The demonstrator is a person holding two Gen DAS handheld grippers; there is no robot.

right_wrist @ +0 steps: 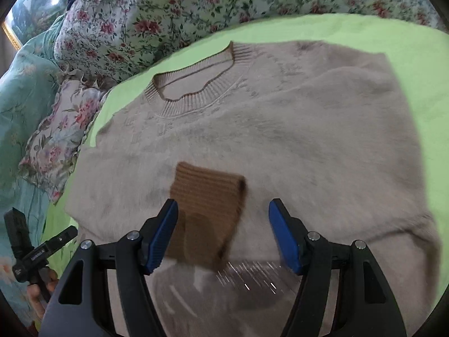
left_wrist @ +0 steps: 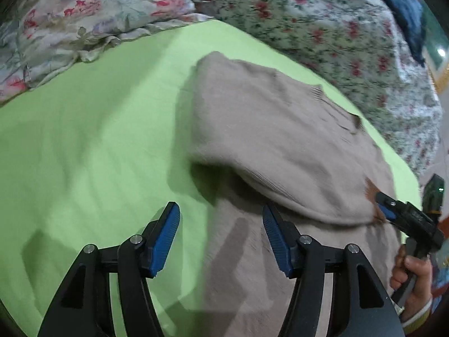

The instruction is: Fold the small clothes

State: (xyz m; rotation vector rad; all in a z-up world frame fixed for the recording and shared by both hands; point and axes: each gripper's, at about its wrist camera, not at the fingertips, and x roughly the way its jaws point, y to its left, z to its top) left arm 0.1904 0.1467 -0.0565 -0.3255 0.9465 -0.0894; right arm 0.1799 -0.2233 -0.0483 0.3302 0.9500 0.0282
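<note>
sweater (right_wrist: 280, 146): soft, light, limp knit; best pinched at the ribbed cuff (right_wrist: 206, 210). both hand-held grippers (left_wrist: 221, 236) (right_wrist: 223, 233) held wide open, empty.

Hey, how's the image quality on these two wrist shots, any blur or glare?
Left wrist view: motion blur smears the beige sweater and green sheet, and the left gripper casts soft shadows. Right wrist view: the sweater is softly blurred, bright streaks sit near the right gripper, and fisheye bends the edges.

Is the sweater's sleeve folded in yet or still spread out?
Folded in: the brown cuff lies across the sweater body, in front of the open right tongs.
</note>
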